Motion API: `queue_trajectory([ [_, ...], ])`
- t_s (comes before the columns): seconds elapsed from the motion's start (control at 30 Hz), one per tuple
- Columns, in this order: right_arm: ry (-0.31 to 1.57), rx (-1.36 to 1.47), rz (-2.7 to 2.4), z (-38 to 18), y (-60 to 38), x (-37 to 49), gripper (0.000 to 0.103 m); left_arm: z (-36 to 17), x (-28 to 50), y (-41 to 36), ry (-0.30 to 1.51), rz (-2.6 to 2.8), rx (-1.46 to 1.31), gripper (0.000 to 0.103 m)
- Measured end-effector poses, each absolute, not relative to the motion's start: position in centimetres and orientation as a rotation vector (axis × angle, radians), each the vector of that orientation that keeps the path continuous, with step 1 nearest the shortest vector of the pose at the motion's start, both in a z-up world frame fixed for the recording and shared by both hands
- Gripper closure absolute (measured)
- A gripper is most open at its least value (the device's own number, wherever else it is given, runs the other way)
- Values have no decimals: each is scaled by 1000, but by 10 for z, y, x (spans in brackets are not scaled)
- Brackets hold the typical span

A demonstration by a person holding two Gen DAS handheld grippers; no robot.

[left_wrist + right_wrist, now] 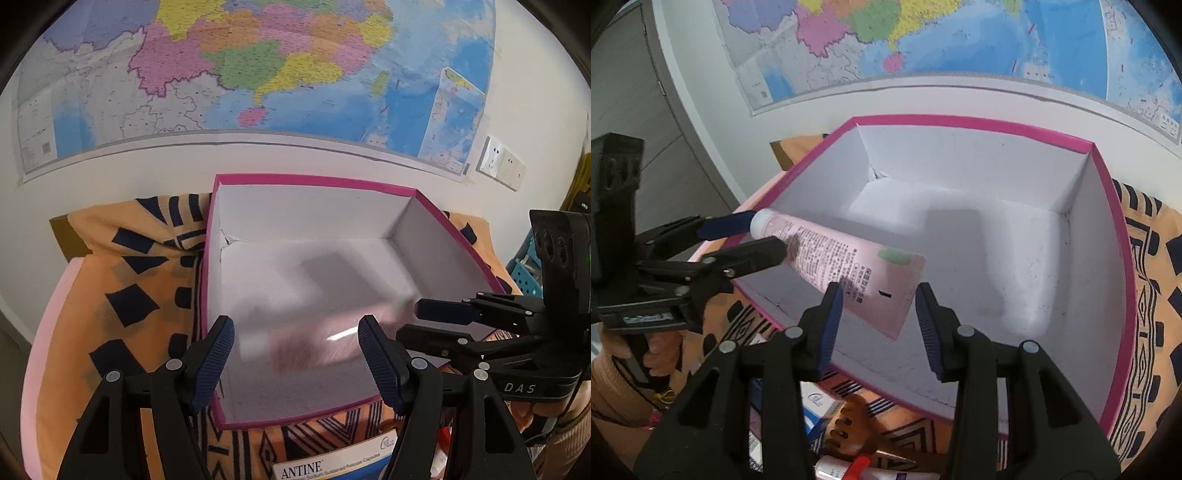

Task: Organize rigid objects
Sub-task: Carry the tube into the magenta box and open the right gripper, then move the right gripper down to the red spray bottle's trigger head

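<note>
A pink tube (846, 266) with a white cap is in mid-air over the near left part of a pink-rimmed white box (967, 122). It shows as a motion-blurred pink shape in the left wrist view (306, 339). My left gripper (295, 358) is open, its jaws on either side of the blurred tube; it also shows in the right wrist view (764, 240) by the tube's cap end. My right gripper (879, 328) is open, with the tube's flat end between its jaws. It enters the left wrist view (417, 321) from the right. The box (314, 181) holds nothing else.
The box sits on an orange and black patterned cloth (122, 288). In front of it lie a blue and white medicine box (332, 461), a brown wooden comb (849, 424) and a white tube with a red cap (846, 465). A map (221, 74) hangs on the wall behind.
</note>
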State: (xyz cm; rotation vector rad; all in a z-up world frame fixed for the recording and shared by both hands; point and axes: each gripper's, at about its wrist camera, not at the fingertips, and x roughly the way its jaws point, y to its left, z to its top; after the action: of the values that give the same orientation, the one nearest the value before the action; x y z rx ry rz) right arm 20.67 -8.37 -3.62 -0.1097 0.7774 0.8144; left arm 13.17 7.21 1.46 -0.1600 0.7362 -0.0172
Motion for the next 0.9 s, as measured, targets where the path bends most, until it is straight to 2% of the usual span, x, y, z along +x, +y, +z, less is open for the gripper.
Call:
queue_trajectory([
  [0.27, 744, -84, 814, -34, -96, 198, 57, 27, 110, 70, 684, -16, -154, 32],
  [0.57, 644, -52, 863, -14, -146, 142, 57, 44, 57, 40, 612, -184, -137, 32],
  [0.9, 709, 0, 777, -53, -191, 115, 57, 18, 28, -21, 669, -389, -100, 32],
])
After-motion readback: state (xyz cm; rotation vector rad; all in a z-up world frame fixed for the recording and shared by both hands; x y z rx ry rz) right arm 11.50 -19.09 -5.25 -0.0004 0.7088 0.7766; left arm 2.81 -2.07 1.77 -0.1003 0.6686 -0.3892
